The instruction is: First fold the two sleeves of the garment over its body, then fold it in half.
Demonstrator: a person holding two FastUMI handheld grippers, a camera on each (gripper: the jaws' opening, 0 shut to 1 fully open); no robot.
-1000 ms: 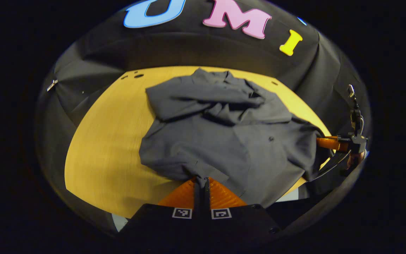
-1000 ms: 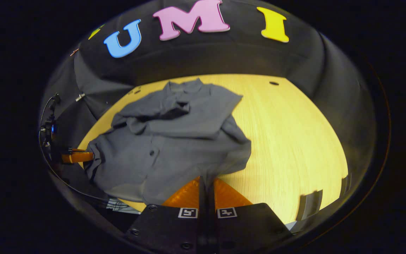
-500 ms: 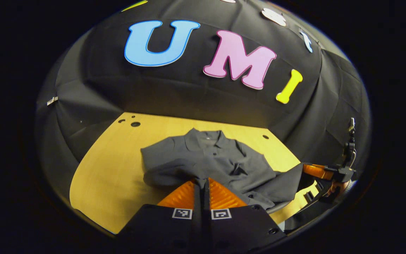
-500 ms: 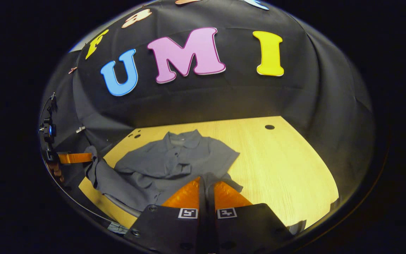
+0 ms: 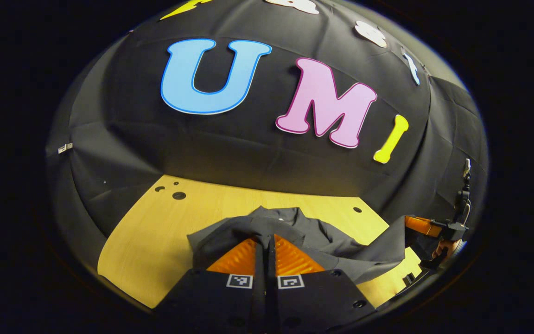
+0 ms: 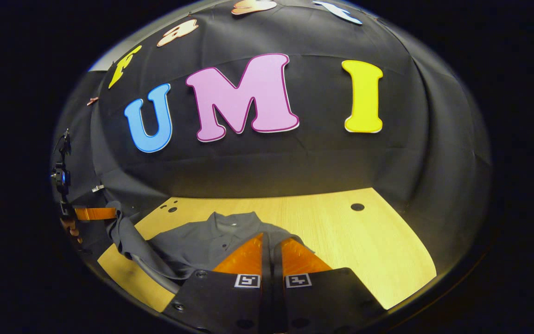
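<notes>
A dark grey collared shirt (image 5: 322,236) lies on the yellow wooden table (image 5: 155,232), its collar (image 5: 278,214) toward the wall. My left gripper (image 5: 265,239) is shut on the shirt's hem and holds it up off the table, close to the collar. Off to the right, the right gripper (image 5: 417,226) pinches the other hem corner, and the cloth sags between the two. In the right gripper view the shirt (image 6: 193,243) spreads to the left of my right gripper (image 6: 269,236), which is shut on its edge. The left gripper (image 6: 95,213) holds draped fabric at the far left.
The booth's black cloth wall stands right behind the table's far edge. Small round holes (image 5: 179,195) mark the table's far left corner, and another hole (image 6: 357,207) lies at the far right. Bare wood (image 6: 364,250) stretches to the right of the shirt.
Both grippers have carried the shirt's hem up and forward toward the collar, so the lower half has come over the upper half. Both views have tilted up toward the wall.
</notes>
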